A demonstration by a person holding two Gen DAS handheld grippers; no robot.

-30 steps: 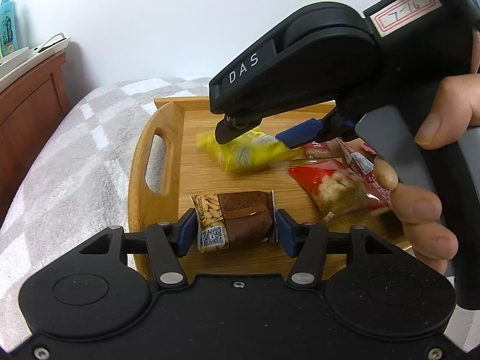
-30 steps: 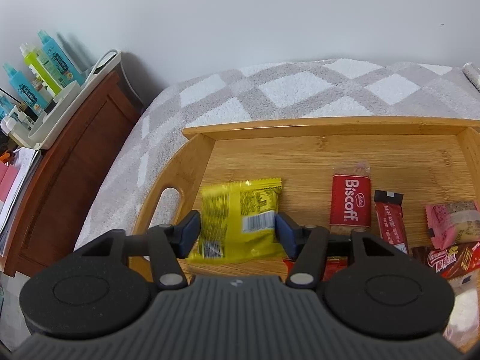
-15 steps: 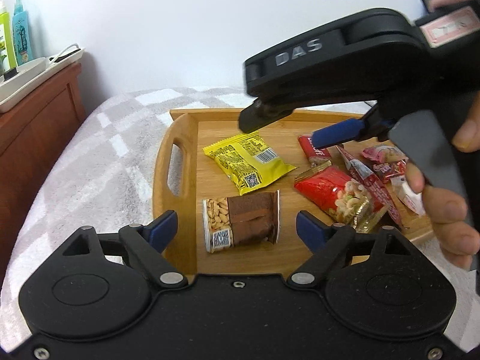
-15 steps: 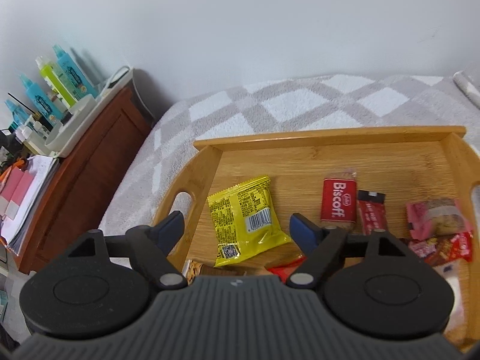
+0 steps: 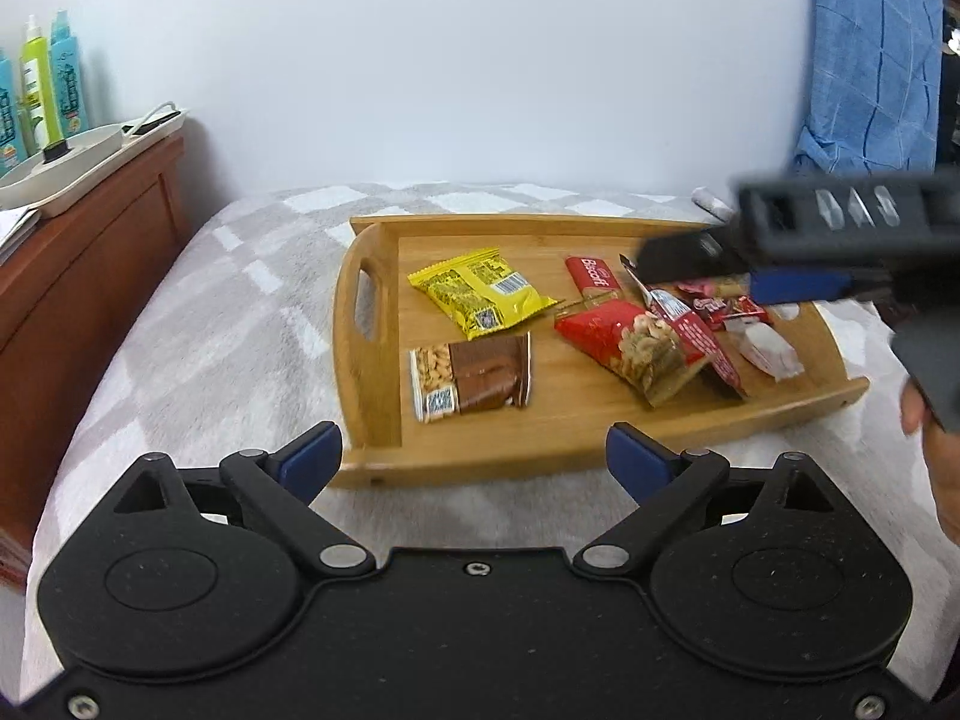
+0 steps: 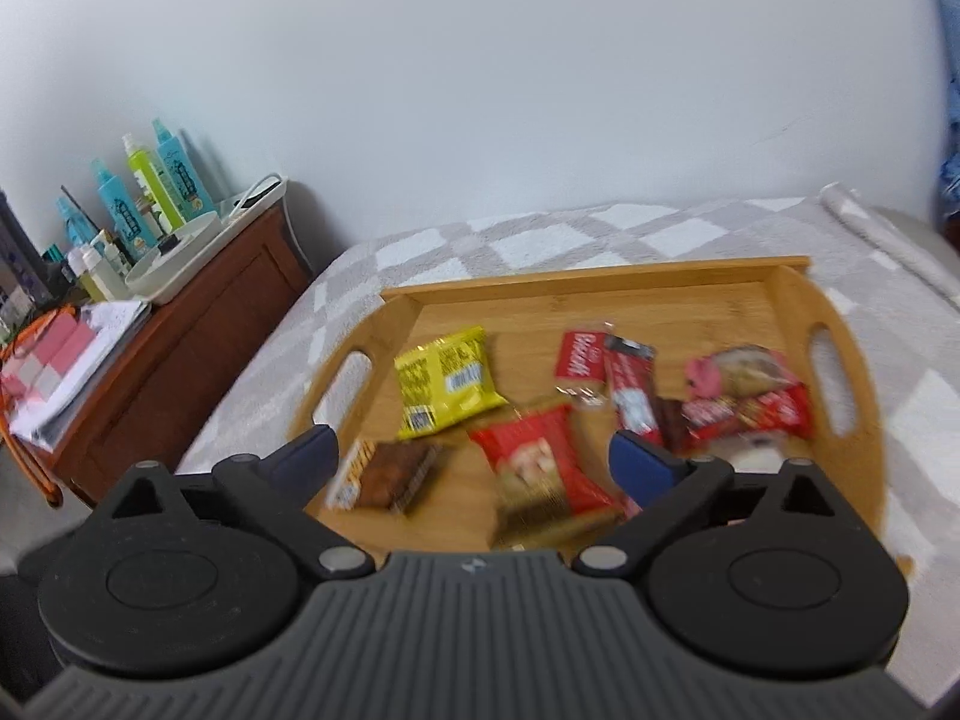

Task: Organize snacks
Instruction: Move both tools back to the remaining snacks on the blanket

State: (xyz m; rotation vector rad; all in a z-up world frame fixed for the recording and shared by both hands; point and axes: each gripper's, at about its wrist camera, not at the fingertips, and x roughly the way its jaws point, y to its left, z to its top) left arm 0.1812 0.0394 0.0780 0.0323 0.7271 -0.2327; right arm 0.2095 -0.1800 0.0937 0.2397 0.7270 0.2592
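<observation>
Bamboo is the material of the tray [image 5: 366, 354] that lies on a grey checked blanket [image 5: 198, 348], and all the snacks rest inside it. The yellow packet [image 5: 477, 300] lies near the left handle, toward the far edge. The brown peanut bar [image 5: 471, 381] lies near the front left corner. A red nut bag [image 5: 636, 348] sits in the middle, propped on one side, and the Biscoff biscuit [image 5: 594, 276] lies behind it. More red and pink wrappers [image 6: 744, 402] are heaped at the right handle; motion blur makes them hard to count.

The left gripper [image 5: 474, 459] has just been opening its jaws; they stand wide with nothing between them, in front of the tray's front edge. The right gripper [image 6: 471, 459] has also just been opening and is empty, above the front part of the tray.

The risk I see is the right-hand heap: wrappers overlap there, so a closing jaw may catch two at once or drag a neighbour. The propped nut bag may also tip if a finger brushes it.
</observation>
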